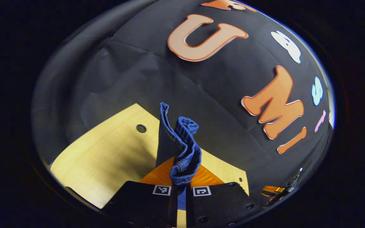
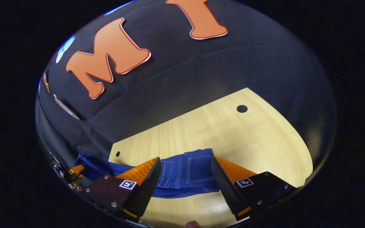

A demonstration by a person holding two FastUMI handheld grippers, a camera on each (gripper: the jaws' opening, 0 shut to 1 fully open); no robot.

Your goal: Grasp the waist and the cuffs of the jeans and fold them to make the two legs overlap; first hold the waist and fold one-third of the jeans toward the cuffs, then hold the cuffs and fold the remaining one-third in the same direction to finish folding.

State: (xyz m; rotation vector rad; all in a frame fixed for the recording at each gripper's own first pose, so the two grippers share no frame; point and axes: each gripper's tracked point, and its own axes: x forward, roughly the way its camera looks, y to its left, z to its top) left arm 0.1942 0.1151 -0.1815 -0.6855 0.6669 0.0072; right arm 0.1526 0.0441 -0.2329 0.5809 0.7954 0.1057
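In the left gripper view, blue jeans bunch up in a twisted fold that rises from between my left gripper's fingers; the left gripper is shut on this denim, held above the table. In the right gripper view, the jeans lie across the wooden table with a back pocket facing up. My right gripper hovers over that pocket area, its fingers wide apart on either side of the fabric and open. The denim stretches left toward the left gripper at the table's edge.
The light wood table has a round hole near its far corner, and in the right gripper view a large hole and a small hole. Black cloth wall rises behind the table. The right gripper shows far off at lower right.
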